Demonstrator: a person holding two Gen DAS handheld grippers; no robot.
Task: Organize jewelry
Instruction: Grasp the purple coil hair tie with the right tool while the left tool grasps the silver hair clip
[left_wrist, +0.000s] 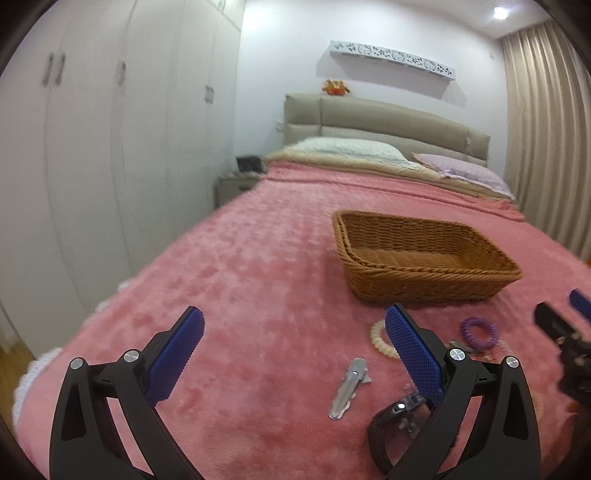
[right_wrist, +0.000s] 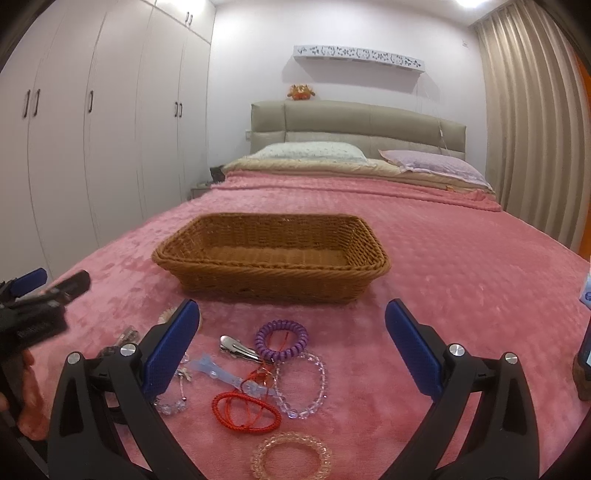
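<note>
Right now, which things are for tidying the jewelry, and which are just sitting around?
For the job:
wicker basket
purple coil band
red cord bracelet
clear bead bracelet
silver hair clip
amber bead bracelet

Just lying about:
pillows
orange plush toy
curtain
wardrobe

A home bedroom: a wide bed (right_wrist: 424, 258) under a pink plush blanket, two pillows (right_wrist: 310, 151) at its padded headboard (right_wrist: 354, 122). Left of the bed stand white wardrobes (right_wrist: 110, 122); right of it hang beige curtains (right_wrist: 532, 129); a nightstand (left_wrist: 236, 186) sits beside the headboard.
</note>
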